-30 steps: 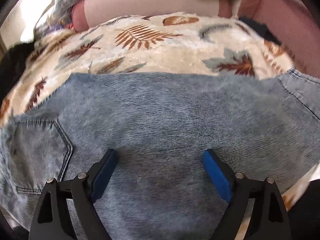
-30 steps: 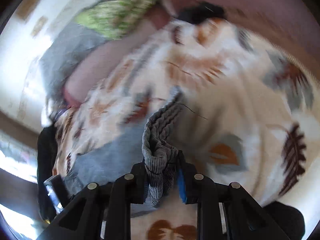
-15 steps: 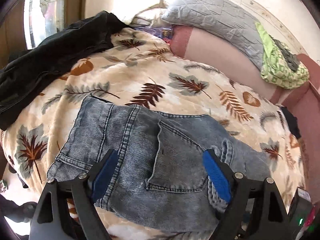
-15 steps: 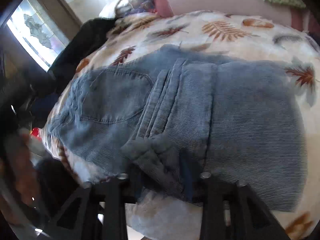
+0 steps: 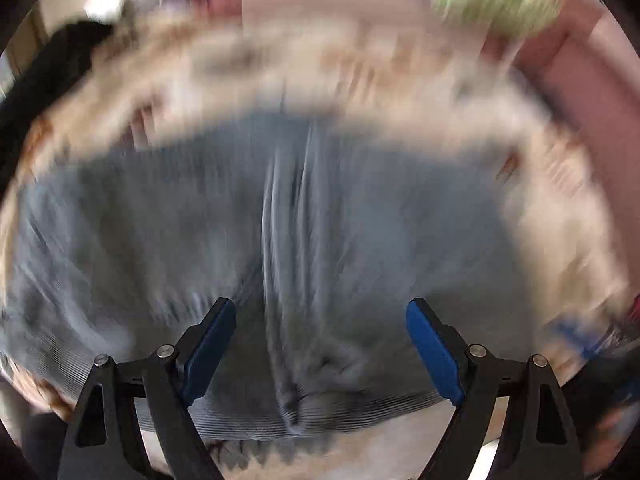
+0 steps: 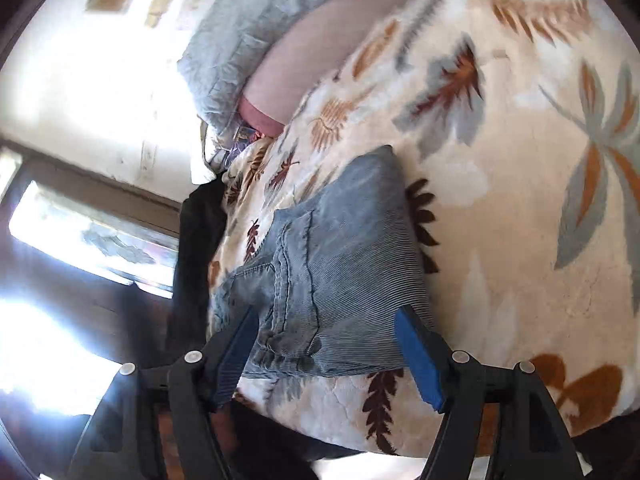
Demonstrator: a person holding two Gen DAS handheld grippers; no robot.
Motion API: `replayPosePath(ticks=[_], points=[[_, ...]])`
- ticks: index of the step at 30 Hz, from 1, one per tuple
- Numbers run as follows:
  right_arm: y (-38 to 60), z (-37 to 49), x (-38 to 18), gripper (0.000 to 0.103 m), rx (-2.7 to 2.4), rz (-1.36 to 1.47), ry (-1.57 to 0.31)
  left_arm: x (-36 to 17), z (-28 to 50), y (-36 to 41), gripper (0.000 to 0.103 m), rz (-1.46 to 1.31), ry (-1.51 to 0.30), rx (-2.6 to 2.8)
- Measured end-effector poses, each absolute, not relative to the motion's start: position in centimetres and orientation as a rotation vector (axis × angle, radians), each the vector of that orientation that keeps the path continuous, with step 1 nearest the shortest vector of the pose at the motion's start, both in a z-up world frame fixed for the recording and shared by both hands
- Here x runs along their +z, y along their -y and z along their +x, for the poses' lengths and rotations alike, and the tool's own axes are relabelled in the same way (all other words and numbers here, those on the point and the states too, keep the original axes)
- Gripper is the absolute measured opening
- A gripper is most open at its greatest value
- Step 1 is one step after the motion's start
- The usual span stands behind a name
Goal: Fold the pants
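The left gripper [image 5: 320, 344] pointed steeply downward, its blue-padded jaws spread wide with nothing pressed between the pads. The right gripper [image 6: 328, 348] was angled less steeply; its jaws were opening, the blue pads [image 6: 418, 354] standing apart and gripping nothing.

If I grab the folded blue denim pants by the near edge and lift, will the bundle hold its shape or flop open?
The folded blue denim pants will probably sag and partly unfold: the layers lie loose, with no stiff crease showing. The thick seam ridge suggests some weight, so a one-edge lift would likely droop. The plush leaf-print blanket looks soft, so pushing may bunch the pants rather than slide them.
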State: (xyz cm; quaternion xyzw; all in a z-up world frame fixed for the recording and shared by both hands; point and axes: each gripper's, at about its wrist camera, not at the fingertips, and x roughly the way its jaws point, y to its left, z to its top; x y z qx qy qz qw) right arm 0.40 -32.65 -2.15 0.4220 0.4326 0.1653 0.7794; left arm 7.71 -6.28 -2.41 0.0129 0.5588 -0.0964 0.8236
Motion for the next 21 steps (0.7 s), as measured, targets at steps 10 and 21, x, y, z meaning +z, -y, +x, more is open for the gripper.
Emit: replayPosePath(ticks=[10, 21], points=[[32.1, 13.4, -2.4, 0.074, 0.615, 1.007, -1.052, -2.5, 6.4, 6.4, 0.090, 0.098, -1.078, -0.212], [34.2, 8.3, -2.6, 0.063, 0.577, 1.037, -1.030, -1.1, 5.9, 5.9, 0.089, 0.062, -1.079, -0.240]])
